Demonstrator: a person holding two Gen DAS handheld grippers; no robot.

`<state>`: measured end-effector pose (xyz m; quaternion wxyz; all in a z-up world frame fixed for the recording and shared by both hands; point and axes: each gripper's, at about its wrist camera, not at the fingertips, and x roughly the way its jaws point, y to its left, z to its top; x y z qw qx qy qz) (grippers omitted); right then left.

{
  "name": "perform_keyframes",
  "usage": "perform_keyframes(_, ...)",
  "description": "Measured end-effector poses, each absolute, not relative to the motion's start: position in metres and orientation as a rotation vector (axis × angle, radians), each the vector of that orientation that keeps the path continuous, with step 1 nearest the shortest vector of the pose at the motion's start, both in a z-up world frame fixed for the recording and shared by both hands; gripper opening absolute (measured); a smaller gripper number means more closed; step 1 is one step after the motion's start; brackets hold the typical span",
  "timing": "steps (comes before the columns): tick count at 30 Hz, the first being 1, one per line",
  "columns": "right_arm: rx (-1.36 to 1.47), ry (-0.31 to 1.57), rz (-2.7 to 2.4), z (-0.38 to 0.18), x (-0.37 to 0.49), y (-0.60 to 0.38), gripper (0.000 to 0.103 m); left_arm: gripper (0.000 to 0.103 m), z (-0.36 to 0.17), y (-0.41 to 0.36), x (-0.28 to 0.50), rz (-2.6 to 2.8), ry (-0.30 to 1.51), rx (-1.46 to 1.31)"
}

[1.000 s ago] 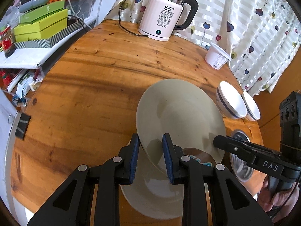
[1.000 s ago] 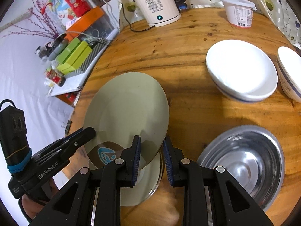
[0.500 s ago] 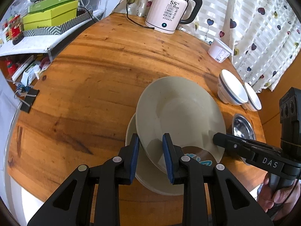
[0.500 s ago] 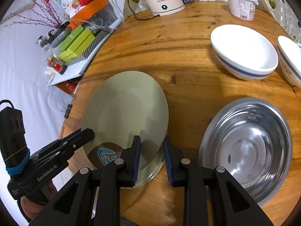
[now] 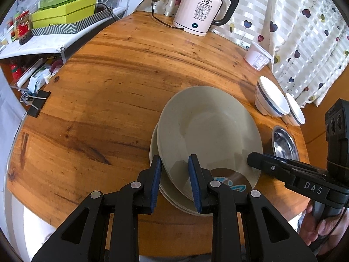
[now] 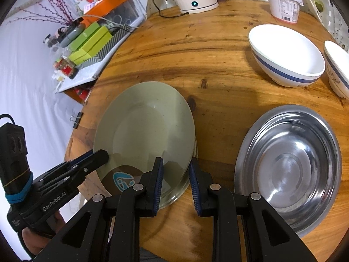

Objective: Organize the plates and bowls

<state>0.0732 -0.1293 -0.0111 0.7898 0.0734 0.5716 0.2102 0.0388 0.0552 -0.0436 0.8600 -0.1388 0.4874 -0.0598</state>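
Both grippers hold one beige-green plate [image 5: 209,131] [image 6: 144,126] by its near rim. My left gripper [image 5: 174,179] is shut on the plate's left side, and its tip also shows in the right wrist view [image 6: 102,155]. The right gripper [image 6: 175,181] is shut on the plate's right side, with its tip visible in the left wrist view [image 5: 250,159]. A matching second plate [image 5: 153,152] [image 6: 185,187] lies on the wooden table directly under it, with only a sliver showing. I cannot tell whether the two plates touch.
To the right, a steel bowl [image 6: 288,166] [image 5: 284,146] stands close beside the plates. Two white bowls with blue bands [image 6: 285,52] [image 6: 336,65] sit further back, with a white cup [image 6: 283,6] and a kettle [image 5: 202,11] behind them. The table edge [image 5: 65,207] is close on the near side.
The held plate has moved across over the second plate and come down, covering most of it. Both grippers have kept their hold.
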Motion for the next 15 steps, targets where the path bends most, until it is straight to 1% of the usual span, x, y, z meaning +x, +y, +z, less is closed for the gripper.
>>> perform_keyframes(15,0.055,1.206,0.452,-0.009,0.066,-0.116,0.028,0.026,-0.045,0.057,0.03,-0.106,1.024,-0.293)
